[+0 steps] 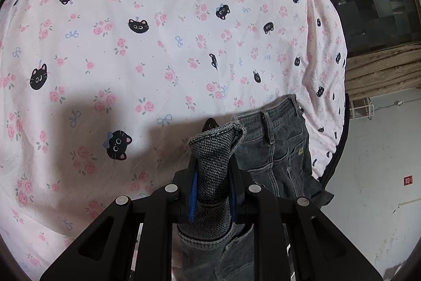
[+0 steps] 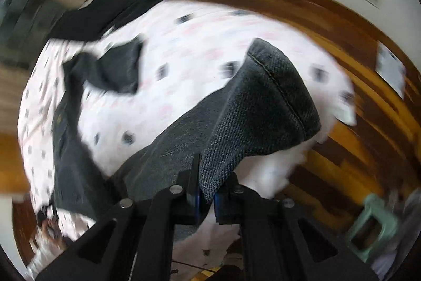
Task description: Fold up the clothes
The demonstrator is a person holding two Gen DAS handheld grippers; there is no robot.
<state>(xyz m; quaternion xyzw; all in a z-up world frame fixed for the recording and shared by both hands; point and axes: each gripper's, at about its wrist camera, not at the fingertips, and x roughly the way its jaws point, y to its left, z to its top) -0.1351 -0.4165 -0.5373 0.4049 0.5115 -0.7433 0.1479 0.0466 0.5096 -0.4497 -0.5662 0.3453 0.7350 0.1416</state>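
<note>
Clamping a bunched hem of grey denim, the left gripper (image 1: 212, 183) has its two black fingers drawn close together, blue pads (image 1: 194, 191) pressed against the cloth on either side. The pinched fabric stands up between the fingers as a narrow roll with a stitched, slightly frayed edge; the weave is coarse and the twill diagonal is plain to see.

Beyond the left gripper, the rest of the jeans (image 1: 279, 146) lie on the bedsheet (image 1: 131, 44): waistband, belt loop and a back pocket with a small tag are visible, seams double-stitched, the denim faded to charcoal. The bedsheet is soft pink-white cotton, lightly creased, printed with black cat faces, pink roses and pale blue bows. It spreads over most of the left wrist view and drops off at the right edge, where pale flooring shows.

The right gripper (image 2: 208, 191) is likewise closed tight on denim: a leg end with a hemmed, rounded cuff (image 2: 273, 94) rises from between its fingers and folds over toward the right. The right wrist view is motion-blurred. The dark cloth runs from the gripper leftward across the sheet. Brown wooden floor (image 2: 342, 149) curves around the bed, and a mint-green stool (image 2: 373, 225) stands at lower right.
</note>
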